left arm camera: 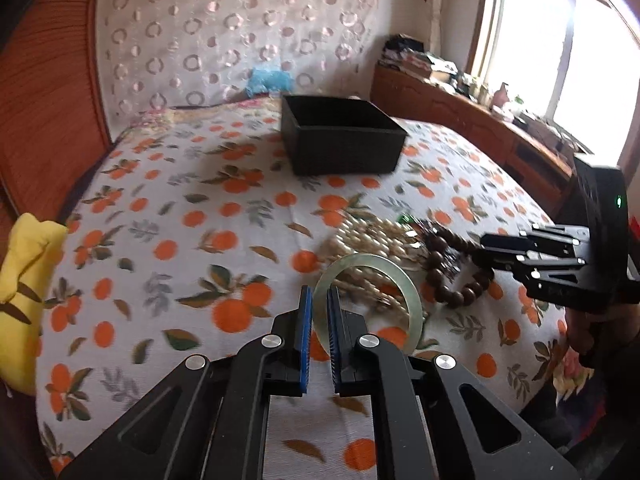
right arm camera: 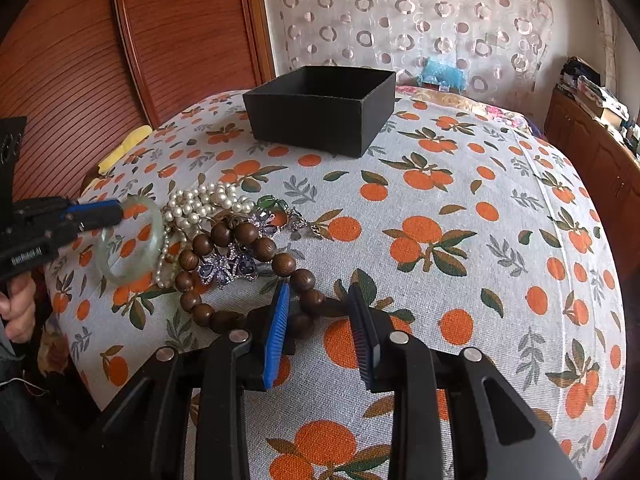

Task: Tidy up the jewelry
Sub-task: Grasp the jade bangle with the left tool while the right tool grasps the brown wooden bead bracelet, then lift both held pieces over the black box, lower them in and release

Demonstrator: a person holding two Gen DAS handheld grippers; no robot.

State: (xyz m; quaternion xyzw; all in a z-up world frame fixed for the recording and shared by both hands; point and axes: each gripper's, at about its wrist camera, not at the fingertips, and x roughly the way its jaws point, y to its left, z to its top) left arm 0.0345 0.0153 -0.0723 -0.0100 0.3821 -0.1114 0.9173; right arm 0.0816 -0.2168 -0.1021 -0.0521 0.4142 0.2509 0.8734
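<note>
My left gripper (left arm camera: 319, 296) is shut on the near rim of a pale green bangle (left arm camera: 414, 304), held tilted above the flowered bedspread; the right wrist view shows this gripper (right arm camera: 118, 212) and the bangle (right arm camera: 158, 226) at the left. My right gripper (right arm camera: 320, 300) is shut on the near end of a brown wooden bead bracelet (right arm camera: 248, 236), whose beads fill the gap between the blue pads. The bracelet (left arm camera: 444, 264) lies beside a heap of pearls (left arm camera: 368, 240), with purple flower pieces (right arm camera: 232, 266) inside its loop. An open black box (left arm camera: 344, 148) stands farther back.
A green-stone piece (right arm camera: 272, 202) lies behind the pearls (right arm camera: 200, 204). A yellow cloth (left arm camera: 24, 280) sits at the bed's left edge by the wooden headboard (left arm camera: 48, 120). A cluttered wooden cabinet (left arm camera: 480, 120) runs under the window at the right. A hand (right arm camera: 18, 312) holds the left gripper.
</note>
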